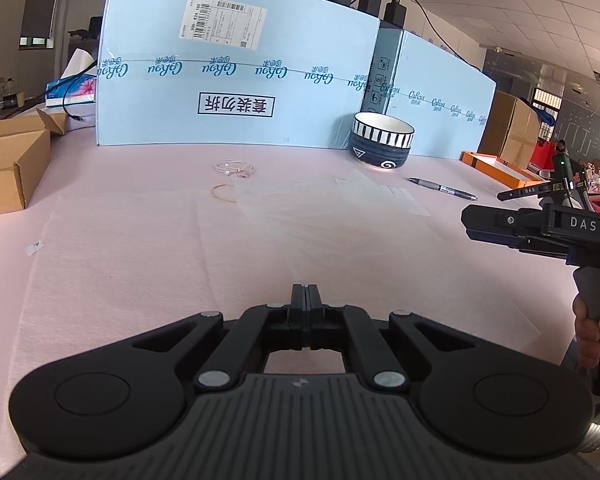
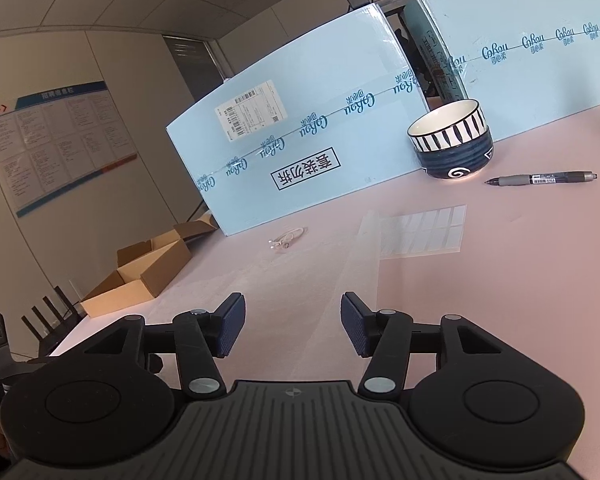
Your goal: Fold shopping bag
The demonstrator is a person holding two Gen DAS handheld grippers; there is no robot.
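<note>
Pink foam-covered table [image 1: 100,248] fills both views, backed by big light-blue cartons [image 1: 236,92]. The shopping bag [image 1: 228,252] (thin, near-clear plastic, edges hard to trace) lies flat on the table, spread wide under and ahead of both grippers; its long axis seems to run left-right in the left wrist view. A folded-over patch [image 1: 332,204] sits at its far side, toward the bowl [image 1: 382,144].

Left gripper [image 1: 306,300] is clenched, fingers pressed together low over the bag's near part; whether film is pinched between them cannot be told. Right gripper [image 2: 292,320] is released, jaws apart with nothing between, hanging above the bag near its right edge [image 2: 378,280].

Left hand looks nearer the near edge, so the fold likely carries away from it toward the cartons. Pen [image 1: 444,189], cardboard box [image 1: 8,164] and a small cord [image 1: 234,168] lie off the bag.
</note>
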